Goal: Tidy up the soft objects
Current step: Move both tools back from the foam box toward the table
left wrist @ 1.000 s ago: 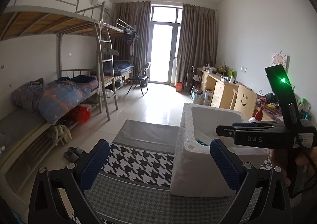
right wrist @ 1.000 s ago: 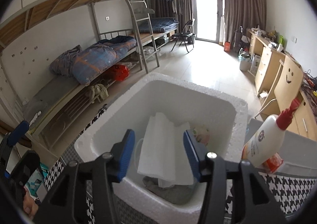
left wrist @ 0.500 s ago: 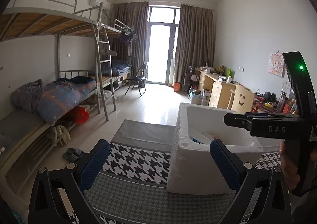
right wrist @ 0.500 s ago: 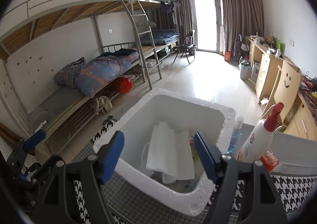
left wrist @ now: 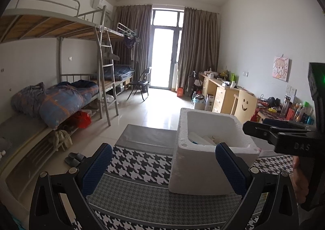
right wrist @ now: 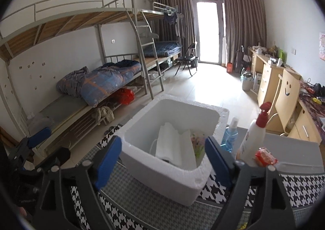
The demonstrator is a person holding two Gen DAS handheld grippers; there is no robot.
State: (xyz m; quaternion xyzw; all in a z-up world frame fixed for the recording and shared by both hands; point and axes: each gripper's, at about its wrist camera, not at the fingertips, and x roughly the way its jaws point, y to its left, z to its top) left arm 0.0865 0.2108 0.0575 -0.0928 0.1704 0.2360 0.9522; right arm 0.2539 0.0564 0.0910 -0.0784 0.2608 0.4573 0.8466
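Low in the frame, the right gripper (right wrist: 162, 160) is hanging released and empty over the near rim of the foam box (right wrist: 162, 177), and the left gripper (left wrist: 162, 171) is gaping beside it. The white cloth (right wrist: 172, 148) is lying inside, mid-frame. Best to be clearing the rim cleanly before fetching anything else. Further back, a bottle (right wrist: 254, 140) is standing right of centre. Compared with a second ago, the right gripper is sitting higher, spread wider, its cloth dropped.
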